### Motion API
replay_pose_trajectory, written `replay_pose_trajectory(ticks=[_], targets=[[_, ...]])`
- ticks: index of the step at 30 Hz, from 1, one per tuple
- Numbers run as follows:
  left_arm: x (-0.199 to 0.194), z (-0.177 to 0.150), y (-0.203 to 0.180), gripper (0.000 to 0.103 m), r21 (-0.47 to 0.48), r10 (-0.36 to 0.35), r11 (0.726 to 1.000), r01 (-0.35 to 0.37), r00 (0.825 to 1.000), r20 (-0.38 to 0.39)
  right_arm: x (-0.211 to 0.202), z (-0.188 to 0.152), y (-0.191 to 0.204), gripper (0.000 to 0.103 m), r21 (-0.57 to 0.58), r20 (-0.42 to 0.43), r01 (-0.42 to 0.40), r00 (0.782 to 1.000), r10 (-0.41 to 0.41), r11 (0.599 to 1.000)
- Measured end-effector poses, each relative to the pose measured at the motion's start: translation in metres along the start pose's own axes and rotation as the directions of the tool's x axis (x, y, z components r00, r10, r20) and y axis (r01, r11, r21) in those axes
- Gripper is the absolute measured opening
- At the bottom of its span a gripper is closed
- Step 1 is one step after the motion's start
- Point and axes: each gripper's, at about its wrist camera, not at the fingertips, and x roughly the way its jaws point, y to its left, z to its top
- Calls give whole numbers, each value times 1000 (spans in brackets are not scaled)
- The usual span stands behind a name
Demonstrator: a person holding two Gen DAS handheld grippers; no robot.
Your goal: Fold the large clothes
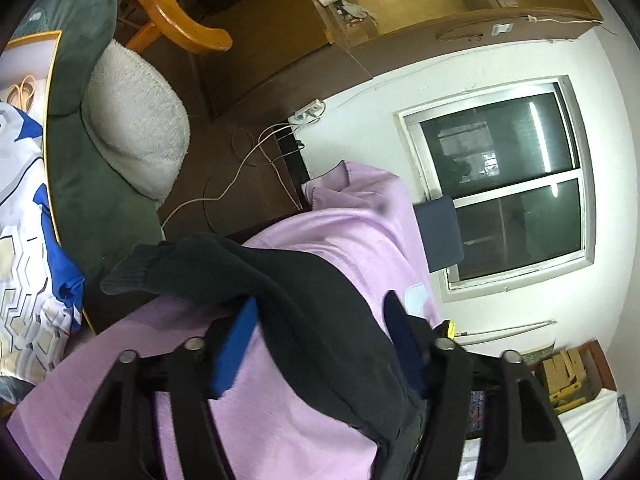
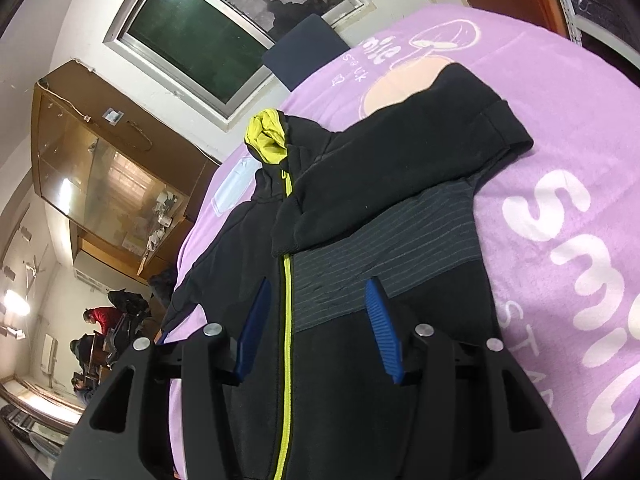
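Observation:
A black hooded jacket [image 2: 360, 208] with a neon-yellow zip [image 2: 286, 320] and yellow hood lining lies face up on a purple blanket [image 2: 560, 128]. One sleeve is folded across its chest above a grey striped band. My right gripper [image 2: 320, 324] is low over the jacket front, open, with the zip running between its blue pads [image 2: 380, 320]. In the left wrist view the other black sleeve [image 1: 304, 300] fills the gap of my left gripper [image 1: 320, 332]. Both pads press its sides, and the ribbed cuff [image 1: 132, 272] hangs out past the left finger over the blanket [image 1: 288, 400].
A green cushion [image 1: 80, 184], a white fluffy pillow [image 1: 132, 120] and blue-and-white patterned bedding [image 1: 24, 240] lie to the left. Cables [image 1: 240, 176] trail over the dark floor. A dark blue chair back [image 2: 304, 52] stands under the window [image 2: 224, 20]. People sit far off [image 2: 100, 320].

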Motion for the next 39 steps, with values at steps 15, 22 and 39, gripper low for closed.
replay_pose_trajectory(ticks=[15,22,39], targets=[[33,29,37,58,-168,86,981,-98,993,-76,6,1,-11,50,26,-8,11,1000,-11,1000],[8,37,-4,4,81,80,994,-79,997,-7,10,-1,-16,50,44,-14,19,1000,-18,999],[-30,-72,-200,4,682,66,726,-89,996,59,-14,-11,-12,50,10,15,-75,997,75,997]])
